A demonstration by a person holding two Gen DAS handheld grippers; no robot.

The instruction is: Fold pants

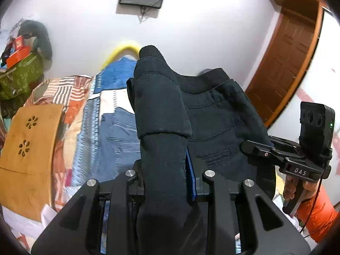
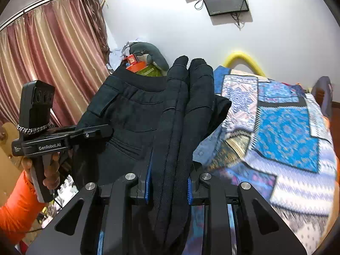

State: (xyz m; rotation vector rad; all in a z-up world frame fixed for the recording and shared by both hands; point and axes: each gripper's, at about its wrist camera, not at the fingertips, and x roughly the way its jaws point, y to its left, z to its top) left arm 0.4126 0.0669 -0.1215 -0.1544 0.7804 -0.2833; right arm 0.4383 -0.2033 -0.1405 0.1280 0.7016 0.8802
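Dark navy pants (image 1: 214, 114) hang in the air above the bed, held by both grippers. My left gripper (image 1: 164, 170) is shut on a ribbed cuff end of the pants, which drapes over its fingers and hides them. My right gripper (image 2: 170, 178) is shut on the pants (image 2: 131, 110) too, with two cuffed leg ends standing up between its blue pads (image 2: 148, 180). The waistband and back pocket hang between the two grippers. Each wrist view shows the other gripper at the side, the right one (image 1: 250, 146) and the left one (image 2: 102, 131).
A bed with a blue patchwork quilt (image 2: 282, 131) lies below. A light wooden lap table (image 1: 31, 148) sits at the left. A green bag with orange boxes (image 1: 19, 72) stands by the wall. A wooden door (image 1: 289, 63) is at the right, curtains (image 2: 53, 53) at the left.
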